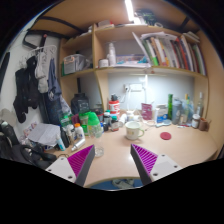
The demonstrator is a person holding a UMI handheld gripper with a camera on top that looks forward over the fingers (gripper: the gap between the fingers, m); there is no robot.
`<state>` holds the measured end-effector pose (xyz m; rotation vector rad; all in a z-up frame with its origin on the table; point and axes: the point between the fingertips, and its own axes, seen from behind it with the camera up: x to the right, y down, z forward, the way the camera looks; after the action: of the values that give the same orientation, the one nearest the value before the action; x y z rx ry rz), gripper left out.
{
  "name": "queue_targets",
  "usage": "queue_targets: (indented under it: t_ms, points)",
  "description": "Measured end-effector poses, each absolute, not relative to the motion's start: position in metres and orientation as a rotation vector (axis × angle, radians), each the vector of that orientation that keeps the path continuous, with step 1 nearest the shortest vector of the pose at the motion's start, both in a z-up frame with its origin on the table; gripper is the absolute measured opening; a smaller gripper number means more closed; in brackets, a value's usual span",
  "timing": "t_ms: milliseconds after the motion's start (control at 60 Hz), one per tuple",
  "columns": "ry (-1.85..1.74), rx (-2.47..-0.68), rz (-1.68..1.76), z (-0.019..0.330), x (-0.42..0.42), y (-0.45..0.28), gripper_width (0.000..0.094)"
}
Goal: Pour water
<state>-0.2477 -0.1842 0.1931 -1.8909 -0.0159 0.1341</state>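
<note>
My gripper (pixel 113 163) is open, its two purple pads (pixel 80 160) wide apart with nothing between them, held above the front part of a light wooden desk (pixel 180 148). Beyond the fingers stands a white mug (pixel 134 129) near the middle of the desk. A clear plastic bottle with a green cap (pixel 94 126) stands left of the mug, beyond the left finger. A small clear glass (pixel 99 149) sits just ahead of the left finger. A light blue and white thing (pixel 112 184) shows below the desk's front edge between the fingers.
Several bottles and jars (pixel 185 110) crowd the back of the desk at right and by the left wall (pixel 70 125). A small red dish (pixel 166 134) lies right of the mug. Shelves with books (pixel 165 50) rise above. Dark clothes (pixel 30 85) hang at left.
</note>
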Motion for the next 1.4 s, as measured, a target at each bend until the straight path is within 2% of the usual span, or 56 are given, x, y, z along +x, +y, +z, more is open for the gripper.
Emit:
queue_targets:
  t_ms: [317, 517, 583, 800, 867, 917, 1000, 1117, 1400]
  points:
    - [-0.171, -1.868, 0.154, 0.109, -0.340, -0.013, 0.0791]
    - [-0.235, -1.825, 0.168, 0.084, -0.366, 0.044, 0.0759]
    - [-0.244, -1.819, 0.155, 0.076, -0.367, 0.054, 0.0517]
    - [-0.219, -1.834, 0.204, 0.075, -0.366, 0.062, 0.0375]
    - [-0.213, -1.875, 0.241, 0.073, -0.367, 0.064, 0.0374]
    - [-0.196, -1.898, 0.299, 0.080, -0.370, 0.067, 0.0375]
    - [-0.085, -1.886, 0.437, 0.113, -0.365, 0.078, 0.0376]
    - [0.282, -1.887, 0.848, 0.160, -0.363, 0.099, 0.0375]
    - [1.131, -1.681, 1.784, 0.196, -0.342, 0.141, 0.0371]
